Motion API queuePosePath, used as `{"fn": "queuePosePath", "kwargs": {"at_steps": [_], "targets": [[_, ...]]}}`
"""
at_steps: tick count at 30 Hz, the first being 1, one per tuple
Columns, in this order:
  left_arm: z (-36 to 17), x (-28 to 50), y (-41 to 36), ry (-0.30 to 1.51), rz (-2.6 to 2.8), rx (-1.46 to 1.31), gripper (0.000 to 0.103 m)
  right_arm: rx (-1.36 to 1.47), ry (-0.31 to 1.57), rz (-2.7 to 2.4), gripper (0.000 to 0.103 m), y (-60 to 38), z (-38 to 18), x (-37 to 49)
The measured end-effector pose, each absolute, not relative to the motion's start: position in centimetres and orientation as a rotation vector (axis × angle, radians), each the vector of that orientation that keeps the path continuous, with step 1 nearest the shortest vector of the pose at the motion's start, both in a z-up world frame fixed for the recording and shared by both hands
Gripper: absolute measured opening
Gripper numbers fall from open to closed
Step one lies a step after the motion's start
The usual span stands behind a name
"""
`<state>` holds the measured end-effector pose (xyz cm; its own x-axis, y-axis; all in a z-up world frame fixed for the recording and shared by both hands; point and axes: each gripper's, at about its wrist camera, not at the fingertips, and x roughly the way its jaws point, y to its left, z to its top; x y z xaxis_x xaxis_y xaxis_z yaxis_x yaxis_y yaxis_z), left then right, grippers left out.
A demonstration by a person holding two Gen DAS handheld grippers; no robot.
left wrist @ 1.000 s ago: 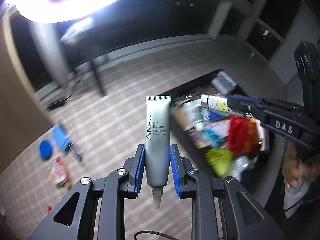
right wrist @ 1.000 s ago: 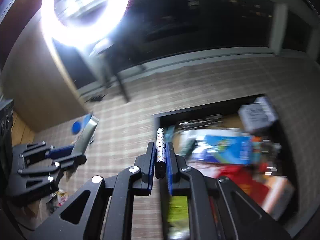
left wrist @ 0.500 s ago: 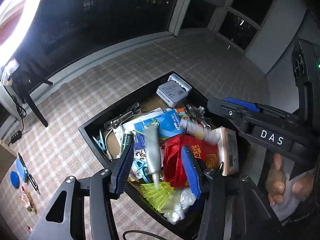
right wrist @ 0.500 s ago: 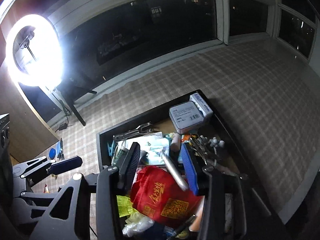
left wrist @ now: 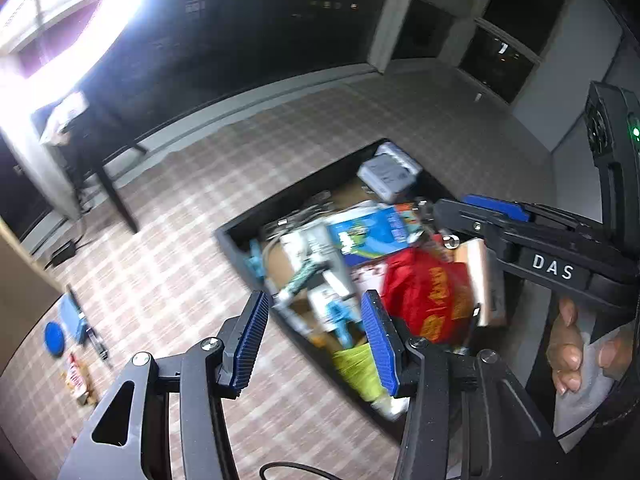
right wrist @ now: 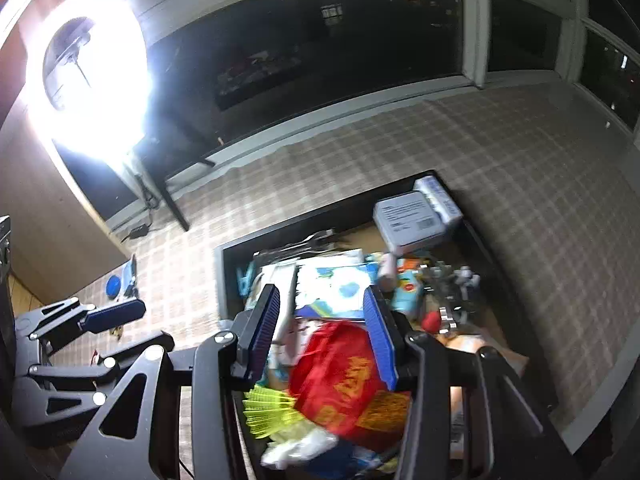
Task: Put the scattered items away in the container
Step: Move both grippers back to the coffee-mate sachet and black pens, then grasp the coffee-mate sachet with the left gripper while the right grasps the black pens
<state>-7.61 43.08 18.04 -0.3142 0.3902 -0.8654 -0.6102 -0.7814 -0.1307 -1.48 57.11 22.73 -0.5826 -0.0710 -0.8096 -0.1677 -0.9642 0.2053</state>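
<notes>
Between the jaws of the right gripper [right wrist: 322, 332], a glossy red bag [right wrist: 344, 380] is catching the light beside a ribbed yellow plastic piece [right wrist: 266, 404]. Beyond the jaws, a matt black tray [right wrist: 280, 236] is holding a smooth grey box [right wrist: 408, 220]. The jaw pads [right wrist: 266, 320] are showing ridged blue rubber on matt black plastic. The checked carpet [right wrist: 520, 160] is looking rough and woven.

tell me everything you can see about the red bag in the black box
The red bag looks like soft, crumpled cloth or thin plastic, bright red with gold printed characters. It lies slumped on top of the clutter near the front of the black box, not upright. A yellow-green mesh item sits against its left side, and a blue and white carton lies just behind it. Neither gripper touches it.
</notes>
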Motion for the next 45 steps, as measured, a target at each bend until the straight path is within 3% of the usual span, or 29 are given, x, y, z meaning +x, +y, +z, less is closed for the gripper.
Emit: {"fn": "queuePosePath", "kwargs": {"at_steps": [14,21,34,45], "targets": [[14.3,-12.2,26.2,0.168,2.350,-1.548,0.046,-1.609,0.219,2.837,0.047,46.1,20.3,-4.5],[10.9,-15.7,18.4,-0.029,2.424,-1.746,0.045,-1.766,0.164,2.905,0.047,39.0,17.9,-7.2],[5.5,-19.6,17.0,-0.181,2.377,-1.907,0.049,-2.035,0.038,2.905,0.047,27.0,12.2,-13.8],[3.3,-21.1,15.6,-0.208,2.397,-1.947,0.049,-2.143,0.082,2.836,0.034,24.6,8.5,-16.8]]}}
